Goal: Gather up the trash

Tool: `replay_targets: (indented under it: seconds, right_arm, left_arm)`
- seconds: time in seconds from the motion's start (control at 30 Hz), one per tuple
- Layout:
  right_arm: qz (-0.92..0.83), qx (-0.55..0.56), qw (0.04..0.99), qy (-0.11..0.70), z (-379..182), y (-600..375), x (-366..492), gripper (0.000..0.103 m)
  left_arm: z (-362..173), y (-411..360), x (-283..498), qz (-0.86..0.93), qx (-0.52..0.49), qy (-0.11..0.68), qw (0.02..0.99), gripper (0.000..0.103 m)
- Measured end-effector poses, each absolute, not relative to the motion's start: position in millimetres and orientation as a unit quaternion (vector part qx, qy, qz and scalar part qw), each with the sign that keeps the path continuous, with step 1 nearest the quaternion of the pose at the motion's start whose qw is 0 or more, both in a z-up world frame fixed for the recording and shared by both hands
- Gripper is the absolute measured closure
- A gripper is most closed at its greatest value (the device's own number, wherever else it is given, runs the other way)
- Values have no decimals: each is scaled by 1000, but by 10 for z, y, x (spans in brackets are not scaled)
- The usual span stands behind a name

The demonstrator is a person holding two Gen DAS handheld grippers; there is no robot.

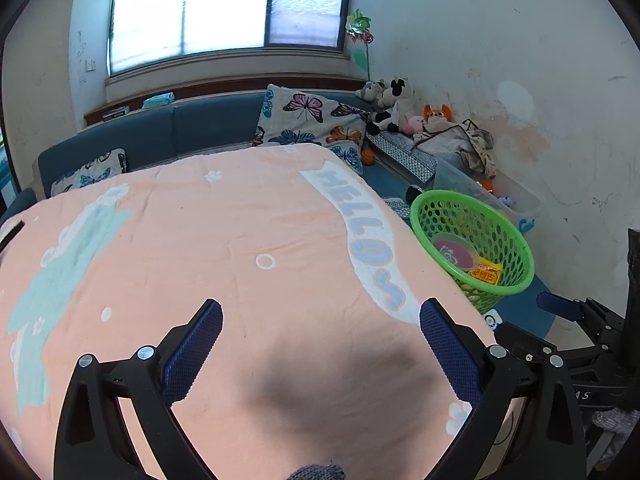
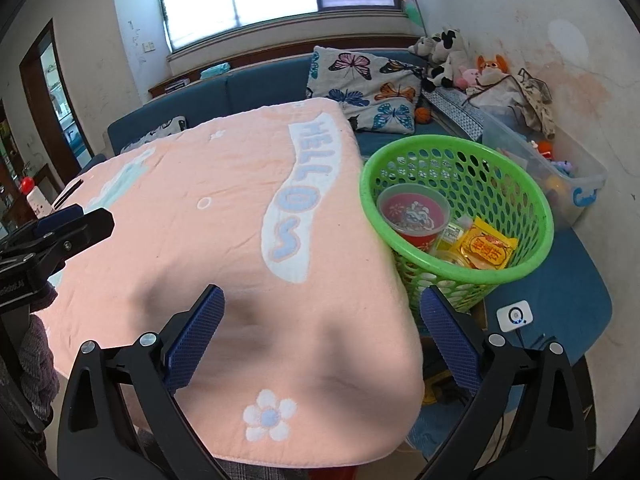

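A green perforated basket [image 2: 516, 184] stands right of the table, also in the left wrist view [image 1: 508, 224]. Inside lie a red round cup [image 2: 412, 212], a yellow snack packet [image 2: 486, 250] and other wrappers. My right gripper [image 2: 322, 304] is open and empty over the table's near right corner, left of the basket. My left gripper [image 1: 320, 316] is open and empty above the pink cloth [image 1: 200, 240]. The right gripper also shows at the left wrist view's right edge [image 1: 560, 308], the left gripper at the right wrist view's left edge [image 2: 72, 224].
The table is covered by a pink "HELLO" cloth [image 2: 208, 208]. Behind is a blue sofa [image 2: 256, 80] with butterfly cushions [image 2: 368, 84] and plush toys [image 2: 444, 52]. A clear storage bin [image 2: 560, 168] stands by the wall. A small white device [image 2: 514, 315] lies on the blue mat.
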State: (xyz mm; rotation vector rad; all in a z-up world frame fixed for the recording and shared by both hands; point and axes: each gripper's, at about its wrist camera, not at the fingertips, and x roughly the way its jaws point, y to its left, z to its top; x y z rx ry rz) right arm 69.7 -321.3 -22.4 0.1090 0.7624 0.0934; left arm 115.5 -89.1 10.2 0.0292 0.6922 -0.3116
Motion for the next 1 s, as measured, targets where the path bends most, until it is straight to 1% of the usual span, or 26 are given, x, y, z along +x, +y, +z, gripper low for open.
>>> replay_targets:
  seconds: [1.0]
  right_arm:
    - [47,14,932,358,-140,-2944,623,4]
  left_arm:
    - [67,-464,1013,-109,-15,342,933,7]
